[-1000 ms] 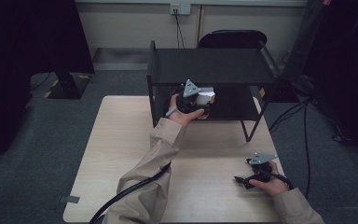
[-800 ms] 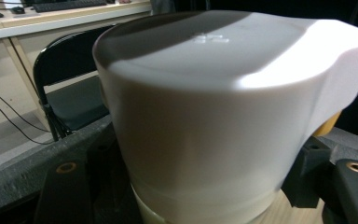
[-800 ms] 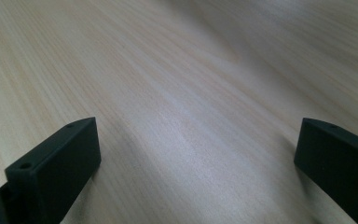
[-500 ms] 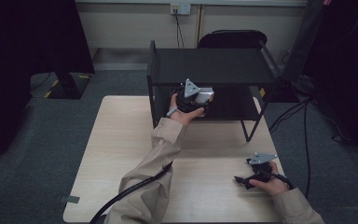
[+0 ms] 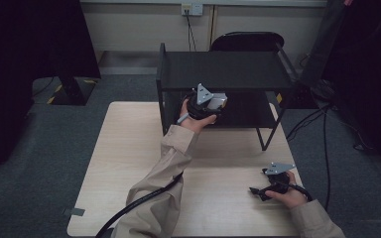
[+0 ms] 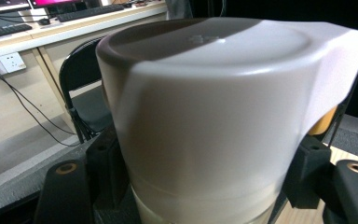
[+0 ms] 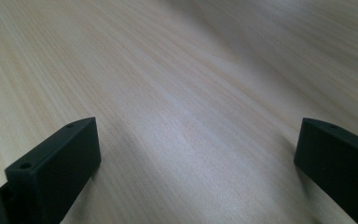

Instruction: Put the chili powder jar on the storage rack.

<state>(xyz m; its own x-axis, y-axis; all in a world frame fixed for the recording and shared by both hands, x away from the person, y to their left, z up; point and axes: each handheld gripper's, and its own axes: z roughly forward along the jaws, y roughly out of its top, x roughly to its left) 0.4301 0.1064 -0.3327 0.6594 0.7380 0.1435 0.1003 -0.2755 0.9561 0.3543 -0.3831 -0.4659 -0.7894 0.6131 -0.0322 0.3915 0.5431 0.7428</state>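
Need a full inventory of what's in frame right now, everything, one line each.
table: 1, light wood, centre of the high view.
shelf rack: 1, black, two tiers, standing on the far half of the table.
white container: 1, white, between the left gripper's jaws at the rack's lower tier.
folding chair: 1, black, behind the rack.
wall socket: 1, white, on the far wall, cables hanging from it.
floor cables: several, black, right of the table.
left gripper: 1, black with a grey plate, shut on the container.
right gripper: 1, black, jaws apart over bare table.
sleeves: 2, beige.
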